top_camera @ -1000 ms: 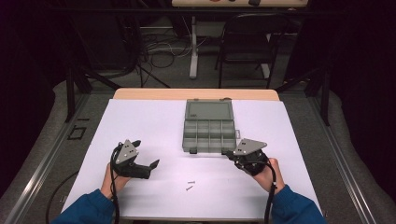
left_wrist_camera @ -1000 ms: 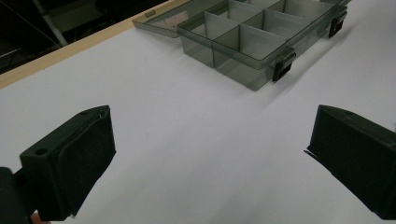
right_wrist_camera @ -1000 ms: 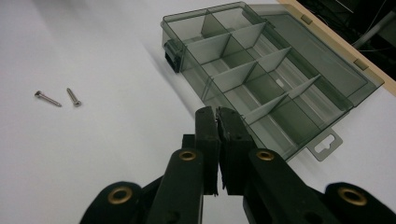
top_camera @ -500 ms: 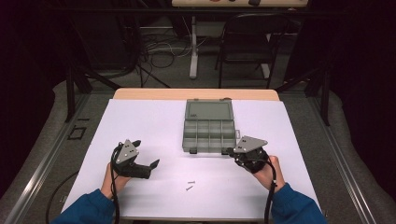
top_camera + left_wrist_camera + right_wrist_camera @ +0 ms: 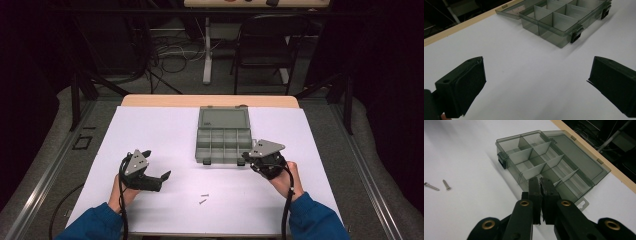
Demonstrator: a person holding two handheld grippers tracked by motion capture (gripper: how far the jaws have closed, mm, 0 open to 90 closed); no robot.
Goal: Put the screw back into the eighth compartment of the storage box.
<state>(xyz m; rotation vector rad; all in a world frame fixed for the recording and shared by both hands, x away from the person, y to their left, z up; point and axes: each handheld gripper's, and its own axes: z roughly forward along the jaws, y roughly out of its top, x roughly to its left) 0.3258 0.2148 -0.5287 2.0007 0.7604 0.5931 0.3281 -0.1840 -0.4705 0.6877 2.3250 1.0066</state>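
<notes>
Currently, near the front edge of the white table (image 5: 150, 125), 2 screws (image 5: 203, 198) are left lying between the spread-jawed, empty left gripper (image 5: 534, 82) and the clenched right gripper (image 5: 540, 185). The right gripper is poised at the open compartment box (image 5: 223, 142). Judged next: reopening, then collecting a screw. Beyond, a dark room with a chair (image 5: 265, 45) is seen.

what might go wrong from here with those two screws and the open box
The two screws are small and lie loose close together on the table, so a grab may pinch both or flick one away. The right gripper is shut with nothing between its jaws, right at the near wall of the compartment box; a nudge could slide the light box. The left gripper is open, well away from the screws.
</notes>
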